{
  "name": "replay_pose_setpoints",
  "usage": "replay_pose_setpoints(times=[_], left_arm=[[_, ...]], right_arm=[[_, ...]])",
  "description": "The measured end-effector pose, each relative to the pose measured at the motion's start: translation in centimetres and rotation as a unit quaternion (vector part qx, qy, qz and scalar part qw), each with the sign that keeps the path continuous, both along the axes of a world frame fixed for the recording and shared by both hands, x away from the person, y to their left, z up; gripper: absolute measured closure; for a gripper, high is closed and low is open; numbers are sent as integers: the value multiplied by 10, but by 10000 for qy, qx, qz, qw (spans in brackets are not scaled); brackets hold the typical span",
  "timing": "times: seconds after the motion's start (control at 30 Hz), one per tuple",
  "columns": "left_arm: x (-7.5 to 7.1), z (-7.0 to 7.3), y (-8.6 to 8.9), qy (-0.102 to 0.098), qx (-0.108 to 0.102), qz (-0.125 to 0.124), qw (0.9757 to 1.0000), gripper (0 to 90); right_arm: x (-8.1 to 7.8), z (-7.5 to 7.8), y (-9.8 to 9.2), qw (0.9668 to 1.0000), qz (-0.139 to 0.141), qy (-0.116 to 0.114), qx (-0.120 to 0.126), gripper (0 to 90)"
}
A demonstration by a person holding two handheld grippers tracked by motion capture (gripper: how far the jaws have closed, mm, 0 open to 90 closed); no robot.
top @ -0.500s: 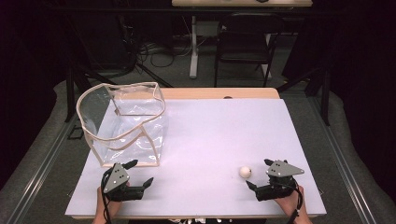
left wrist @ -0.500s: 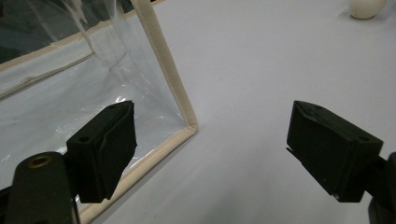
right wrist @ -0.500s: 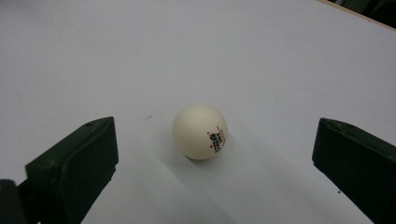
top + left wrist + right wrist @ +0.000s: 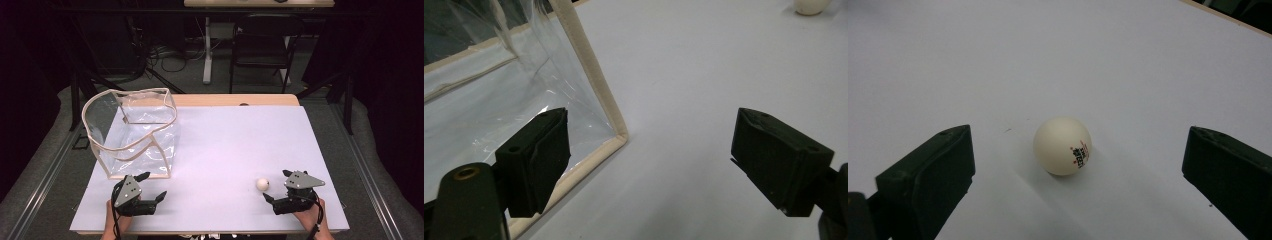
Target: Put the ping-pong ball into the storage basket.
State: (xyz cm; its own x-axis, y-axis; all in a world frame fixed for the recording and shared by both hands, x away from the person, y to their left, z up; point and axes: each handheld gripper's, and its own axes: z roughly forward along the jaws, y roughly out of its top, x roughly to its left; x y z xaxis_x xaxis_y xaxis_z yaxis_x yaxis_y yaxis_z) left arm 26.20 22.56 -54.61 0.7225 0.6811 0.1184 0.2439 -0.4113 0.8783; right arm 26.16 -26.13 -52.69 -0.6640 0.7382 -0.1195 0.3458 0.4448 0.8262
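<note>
Ball (image 4: 1062, 145) sits just ahead of the wide-open right gripper (image 4: 1078, 165); left gripper (image 4: 649, 150) gapes beside the bag (image 4: 591, 75).

Ball (image 4: 262, 184) on table (image 4: 240, 145), just before right claw (image 4: 278, 188); bag (image 4: 132, 132) far left, behind left claw (image 4: 152, 186).

The white ball (image 4: 1062, 145) carries a small printed mark in red and dark ink on its lower right side, seen in the right gripper view. The print looks like a logo with a line of characters beneath it, but it is too small and blurred to read.
</note>
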Motion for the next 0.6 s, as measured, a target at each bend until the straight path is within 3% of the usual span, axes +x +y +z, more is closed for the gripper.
replay_pose_setpoints(times=[0.6], left_arm=[[1, 0, -1, 5, 10, -28, 10000, 163]], right_arm=[[13, 3, 14, 9997, -50, 225, -118, 1]])
